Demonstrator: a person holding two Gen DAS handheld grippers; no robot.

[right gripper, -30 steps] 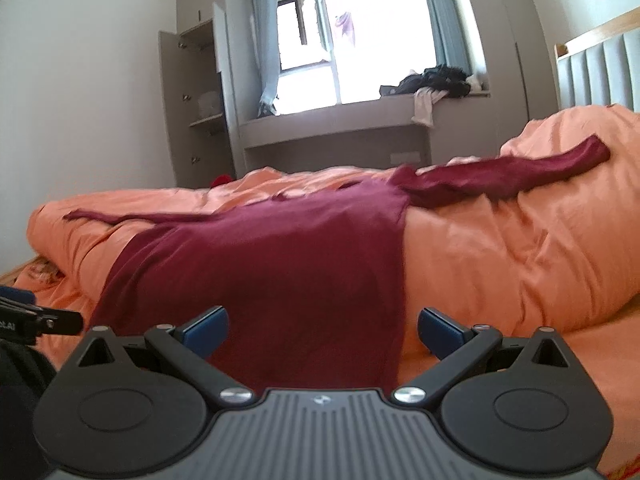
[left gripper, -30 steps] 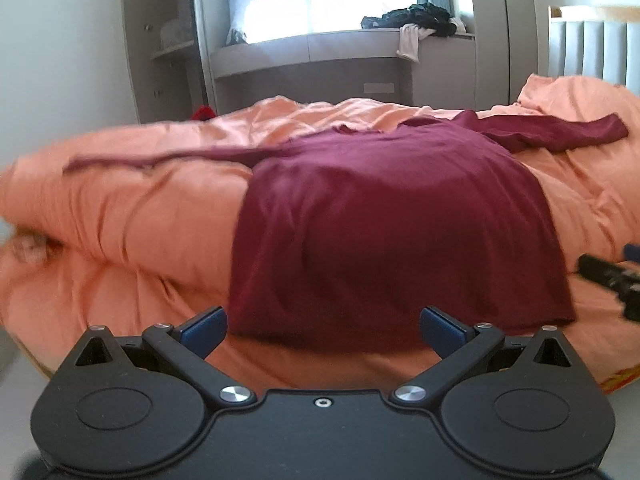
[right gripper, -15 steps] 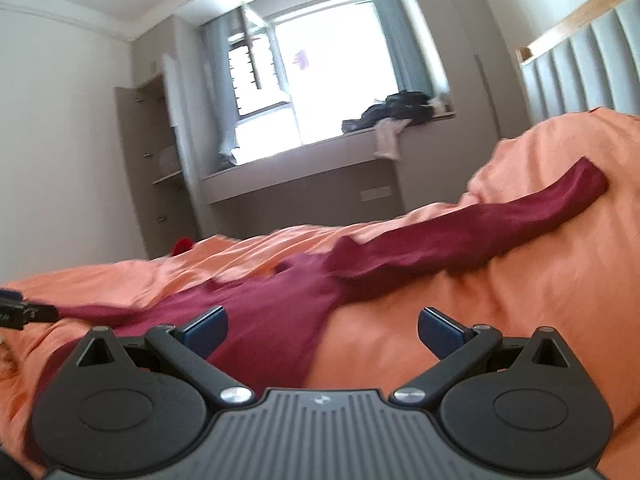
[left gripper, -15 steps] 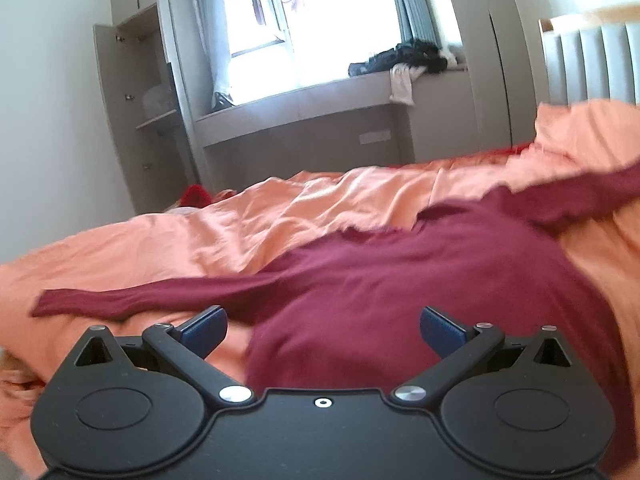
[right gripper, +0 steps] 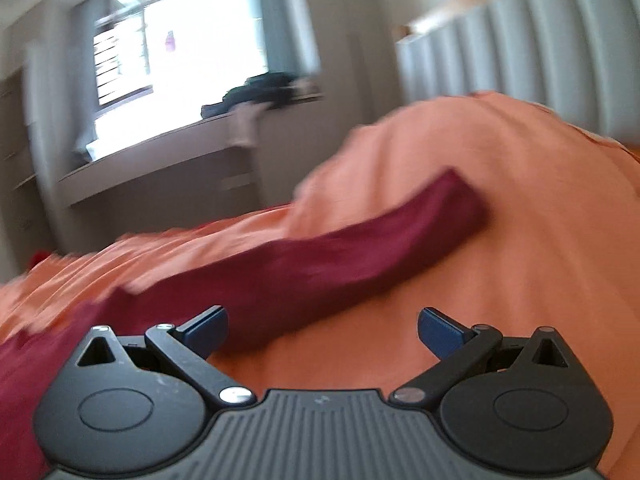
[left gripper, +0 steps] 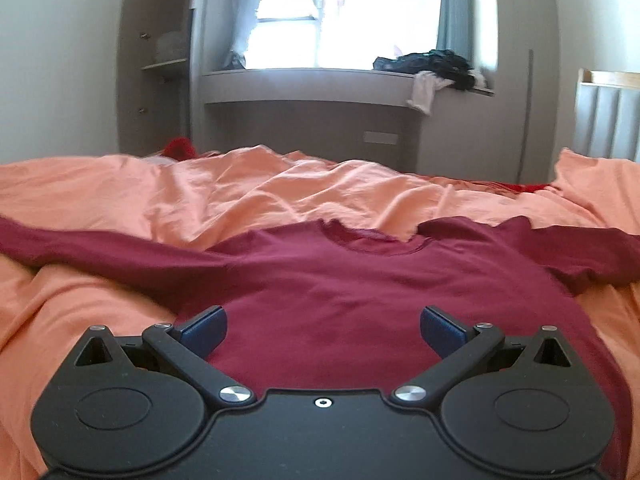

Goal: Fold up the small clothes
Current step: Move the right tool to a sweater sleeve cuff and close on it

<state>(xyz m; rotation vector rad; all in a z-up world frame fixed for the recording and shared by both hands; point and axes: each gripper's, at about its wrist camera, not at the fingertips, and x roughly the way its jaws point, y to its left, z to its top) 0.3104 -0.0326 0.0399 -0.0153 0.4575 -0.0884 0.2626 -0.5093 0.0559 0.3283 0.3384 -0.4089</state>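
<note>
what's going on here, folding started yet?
Not yet. A dark red long-sleeved top lies spread flat on the orange duvet, sleeves out to both sides. The left gripper is open over the top's body, below the neckline. The right gripper is open near the right sleeve. Neither holds any fabric; the right view is blurred.

The left gripper (left gripper: 323,330) is black with blue fingertip pads (left gripper: 204,328) and silver pivot screws. The right gripper (right gripper: 322,330) matches, its grey top plate ribbed
</note>
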